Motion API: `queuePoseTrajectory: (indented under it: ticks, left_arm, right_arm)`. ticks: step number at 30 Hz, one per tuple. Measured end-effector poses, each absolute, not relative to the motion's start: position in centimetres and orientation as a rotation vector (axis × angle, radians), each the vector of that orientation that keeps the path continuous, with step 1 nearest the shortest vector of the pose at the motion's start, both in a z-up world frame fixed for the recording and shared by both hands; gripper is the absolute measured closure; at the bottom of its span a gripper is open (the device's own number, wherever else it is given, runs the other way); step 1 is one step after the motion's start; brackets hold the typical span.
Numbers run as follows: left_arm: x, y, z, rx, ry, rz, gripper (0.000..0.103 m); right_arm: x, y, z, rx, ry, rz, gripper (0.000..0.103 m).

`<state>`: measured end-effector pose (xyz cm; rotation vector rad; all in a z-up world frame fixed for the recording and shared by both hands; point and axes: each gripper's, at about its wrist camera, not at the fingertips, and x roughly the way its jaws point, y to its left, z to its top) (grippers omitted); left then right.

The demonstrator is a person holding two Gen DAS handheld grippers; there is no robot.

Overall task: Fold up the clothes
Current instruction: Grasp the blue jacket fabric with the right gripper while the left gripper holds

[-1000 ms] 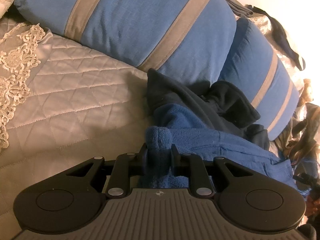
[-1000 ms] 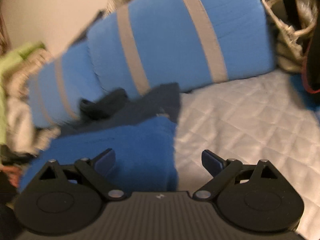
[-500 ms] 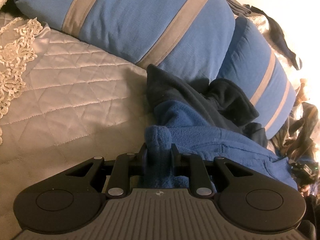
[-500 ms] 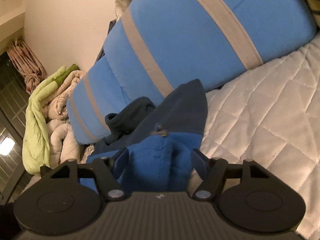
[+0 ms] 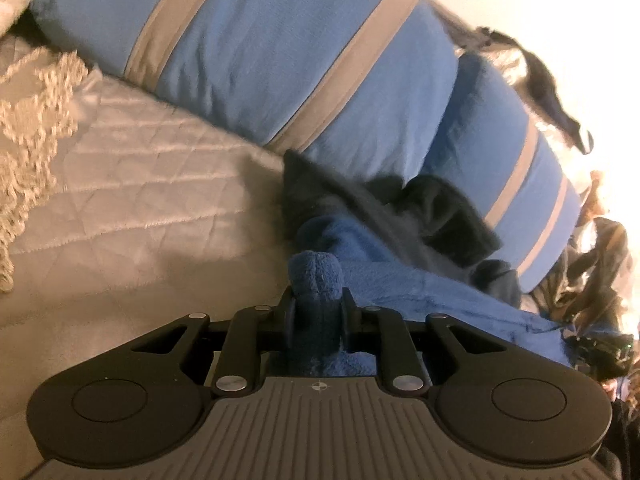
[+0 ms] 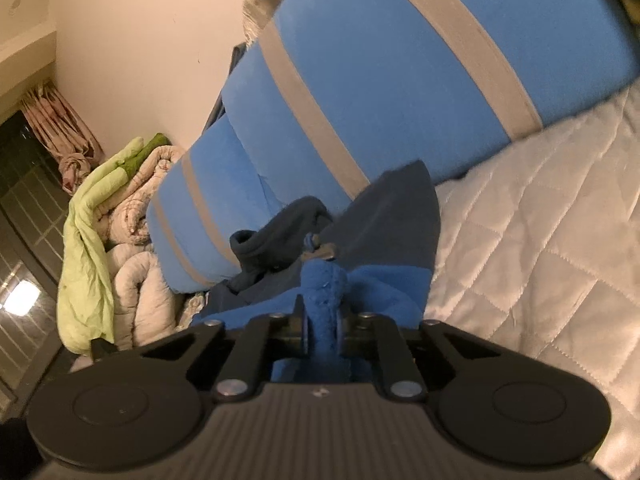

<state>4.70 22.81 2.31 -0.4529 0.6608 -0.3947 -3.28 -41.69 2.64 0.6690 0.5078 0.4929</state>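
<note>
A blue fleece garment with a dark navy top part lies on the quilted bed, against the striped pillows. In the left wrist view my left gripper is shut on a bunched fold of the blue fleece. In the right wrist view my right gripper is shut on another fold of the same blue fleece. The navy part and a zipper pull lie just beyond the fingers.
Two blue pillows with grey stripes lean behind the garment. The pale quilted bedspread spreads beside it, with a lace cloth at the left. A green and beige bedding pile lies at the far end.
My right gripper has moved onto the blue fleece and closed on a fold of it. My left gripper has kept its grip and shifted slightly.
</note>
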Motion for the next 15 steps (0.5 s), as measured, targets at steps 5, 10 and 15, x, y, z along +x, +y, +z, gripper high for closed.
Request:
queuePoseTrajectory:
  ticks: [5,10,15]
  left_arm:
    - [1.1,23.7,6.4,-0.456,0.559,-0.464,0.084]
    - [-4.1,24.2,9.2,-0.433,0.485,-0.52,0.084]
    - [-9.6,24.4,11.6,-0.402,0.421,-0.563,0.085]
  right_arm:
    - [-6.6,-41.0,6.9,0.625,0.489,0.485,0.093]
    - [-11.4,-40.9,10.2,0.599,0.449,0.471,0.093]
    - [-17.4,-40.0,13.3,0.565,0.373,0.464,0.093]
